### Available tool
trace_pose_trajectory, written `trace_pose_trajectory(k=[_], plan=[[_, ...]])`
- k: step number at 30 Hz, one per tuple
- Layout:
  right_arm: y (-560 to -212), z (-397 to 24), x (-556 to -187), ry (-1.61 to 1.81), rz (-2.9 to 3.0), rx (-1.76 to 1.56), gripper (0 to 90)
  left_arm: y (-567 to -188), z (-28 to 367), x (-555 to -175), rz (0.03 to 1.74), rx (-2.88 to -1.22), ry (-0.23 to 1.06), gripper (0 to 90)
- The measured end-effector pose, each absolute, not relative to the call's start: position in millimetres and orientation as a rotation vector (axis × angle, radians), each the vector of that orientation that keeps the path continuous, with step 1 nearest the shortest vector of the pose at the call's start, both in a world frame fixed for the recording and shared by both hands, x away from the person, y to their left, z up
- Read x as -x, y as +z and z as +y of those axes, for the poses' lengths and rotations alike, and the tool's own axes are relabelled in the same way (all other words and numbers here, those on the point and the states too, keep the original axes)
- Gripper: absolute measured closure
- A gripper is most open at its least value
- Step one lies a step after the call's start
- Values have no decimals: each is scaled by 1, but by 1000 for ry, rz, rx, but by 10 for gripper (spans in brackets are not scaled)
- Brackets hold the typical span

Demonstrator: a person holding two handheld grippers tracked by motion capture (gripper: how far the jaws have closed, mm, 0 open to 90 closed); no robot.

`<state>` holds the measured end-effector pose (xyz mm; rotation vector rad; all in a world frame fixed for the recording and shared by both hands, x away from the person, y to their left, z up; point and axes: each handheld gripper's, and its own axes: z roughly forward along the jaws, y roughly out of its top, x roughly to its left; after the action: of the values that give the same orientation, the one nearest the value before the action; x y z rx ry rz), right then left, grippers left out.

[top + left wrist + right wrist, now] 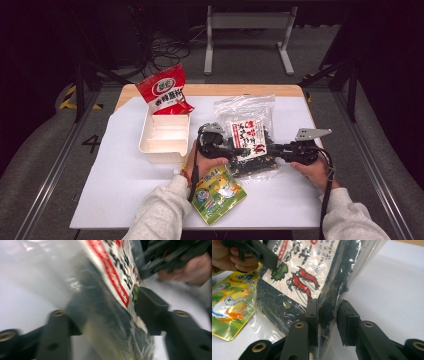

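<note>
Dark room, cables and a grey metal stand on the floor behind; wooden table (210, 90) covered by a white sheet (115, 185); person in pale grey sleeves (160, 212) at the near edge.

Clear plastic bag of dark dried seaweed with a white label showing red prawns (247, 135) sits right of centre, held between both tools; left gripper (216, 149) comes in at the bag's left edge, jaws narrowed onto it, plastic and label bunched between the pads in the left gripper view (110, 315); right gripper (278, 150) meets the bag's right edge, and in the right gripper view its jaws stand narrow with the dark edge of the bag (312, 285) pinched between them, left pad flat on the plastic, right pad close against it.

Left of the bag: cream plastic divided tray (165, 137); red and white snack packet (164, 91) leaning at its far end. Yellow-green pouch with cartoon chicken (217, 192) lies flat just beside the left hand, under the seaweed bag's near corner.
</note>
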<state>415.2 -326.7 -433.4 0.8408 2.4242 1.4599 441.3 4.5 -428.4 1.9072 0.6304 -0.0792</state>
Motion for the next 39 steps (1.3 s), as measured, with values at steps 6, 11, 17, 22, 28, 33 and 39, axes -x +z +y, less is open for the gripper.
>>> trace_pose_trajectory(k=[6,11,17,22,28,33,39], plan=[[-416,-330,-403,1528,2340,-798,764,-413,3,-429,582,-1901,7,546],[-411,-330,-399,1535,2302,-794,766,-403,6,-419,493,-1855,17,686],[-403,-324,-394,1524,2276,-776,763,-394,10,-410,431,-1866,67,700],[-400,-320,-391,1546,2278,-740,764,-391,15,-409,436,-1846,104,574],[-400,-317,-391,1556,2276,-731,758,-387,17,-407,448,-1795,116,526],[-401,-317,-391,1552,2278,-731,752,-385,19,-406,428,-1783,127,667],[-401,-316,-392,1540,2272,-756,665,-382,18,-401,359,-1794,115,764]])
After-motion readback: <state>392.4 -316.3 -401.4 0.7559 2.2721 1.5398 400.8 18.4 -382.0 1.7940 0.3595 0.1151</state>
